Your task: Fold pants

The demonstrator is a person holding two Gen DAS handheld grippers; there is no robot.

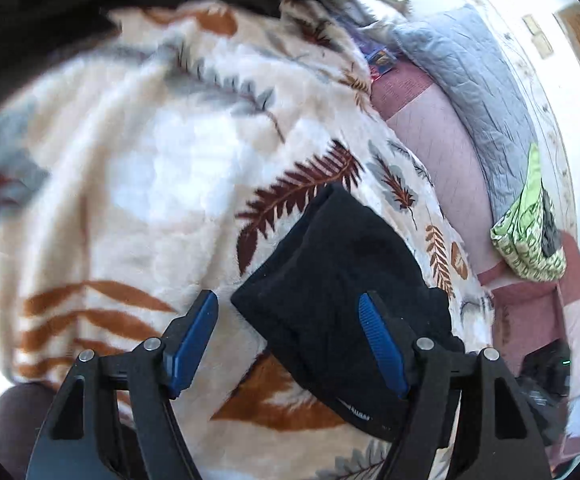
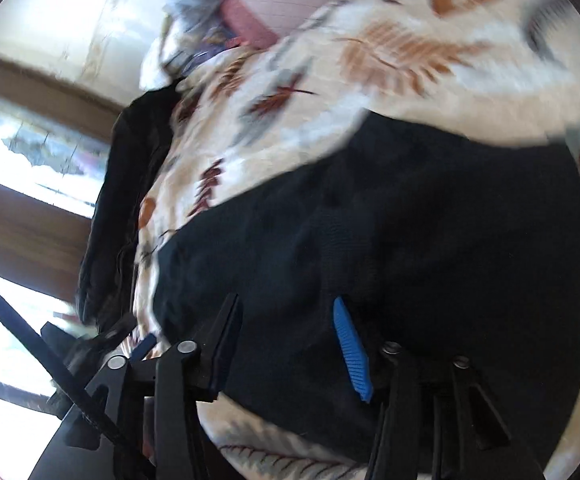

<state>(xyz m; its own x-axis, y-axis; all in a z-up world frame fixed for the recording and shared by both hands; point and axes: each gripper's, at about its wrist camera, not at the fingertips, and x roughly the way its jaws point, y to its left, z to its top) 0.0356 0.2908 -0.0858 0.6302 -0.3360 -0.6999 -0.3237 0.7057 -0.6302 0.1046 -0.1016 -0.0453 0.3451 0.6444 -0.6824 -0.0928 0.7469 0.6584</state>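
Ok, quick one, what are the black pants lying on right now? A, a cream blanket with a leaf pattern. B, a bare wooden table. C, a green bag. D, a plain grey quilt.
A: the folded black pants rest on the cream blanket printed with brown and grey leaves.

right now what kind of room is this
Most likely a bedroom: the black pants lie on a bed spread with a plush leaf-print blanket, a grey quilt is bunched along the wall, and a window shows in the right wrist view.
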